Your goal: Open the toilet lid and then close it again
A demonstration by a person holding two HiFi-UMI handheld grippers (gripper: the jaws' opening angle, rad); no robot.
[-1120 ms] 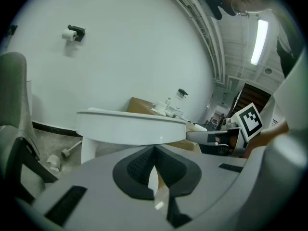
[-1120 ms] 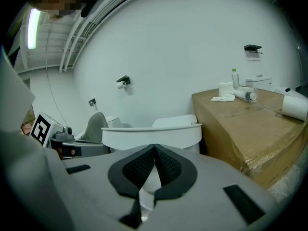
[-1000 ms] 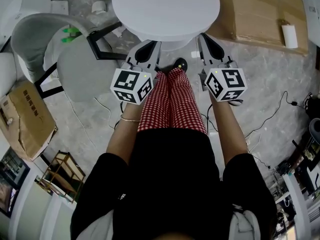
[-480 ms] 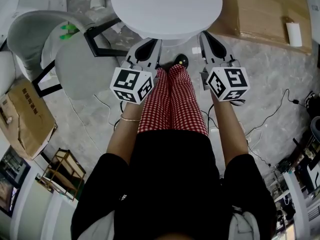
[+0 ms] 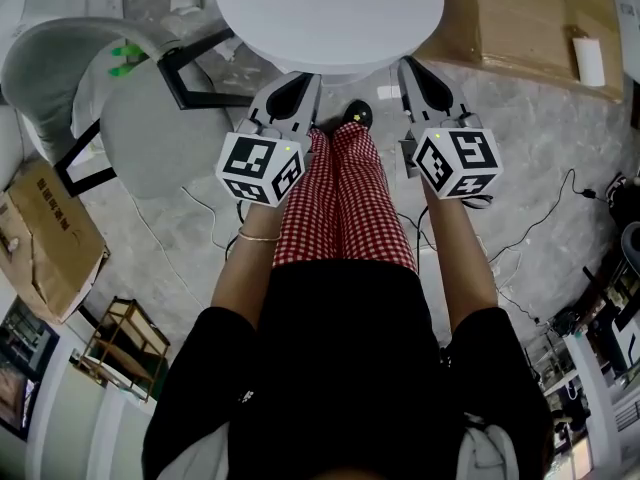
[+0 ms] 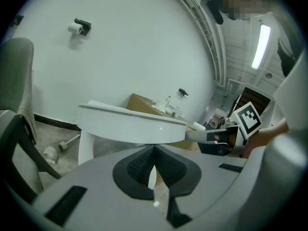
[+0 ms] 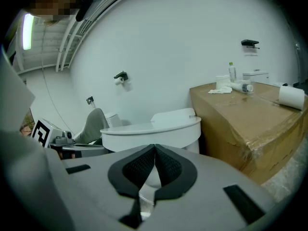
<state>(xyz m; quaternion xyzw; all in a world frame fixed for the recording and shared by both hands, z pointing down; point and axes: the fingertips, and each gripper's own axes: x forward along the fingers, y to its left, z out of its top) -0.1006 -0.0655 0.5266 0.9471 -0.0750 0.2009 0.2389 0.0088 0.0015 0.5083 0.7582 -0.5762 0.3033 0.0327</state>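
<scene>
The round white plastic toilet lid (image 5: pixel 330 8) lies at the top centre of the head view. It is flat and closed on the bowl, so the opening is not yet begun. The left gripper (image 5: pixel 303 78) and the right gripper (image 5: pixel 408 68) point at its near edge, one at each side of the person's red checked trousers (image 5: pixel 345 198), and neither seems to touch it.

In the left gripper view the dark ribbed pads (image 6: pixel 139 165) of the left gripper (image 6: pixel 154 148) are pressed together with nothing between them, and the lid (image 6: pixel 130 121) stands just above them in the frame. The right gripper (image 7: pixel 154 147) is closed and empty in the same way, with the lid (image 7: pixel 154 126) in the middle of its view. A brown cardboard box (image 7: pixel 240 114) fills the right side.

The lid looks stiff, smooth and glossy, probably rather light, and it likely turns on a hinge at its far side. The best place to take it is probably the near rim, which overhangs the bowl a little. A closed tip could hook under this rim, or opened jaws could pinch it. The surface may be slippery, and a released lid could slam.
</scene>
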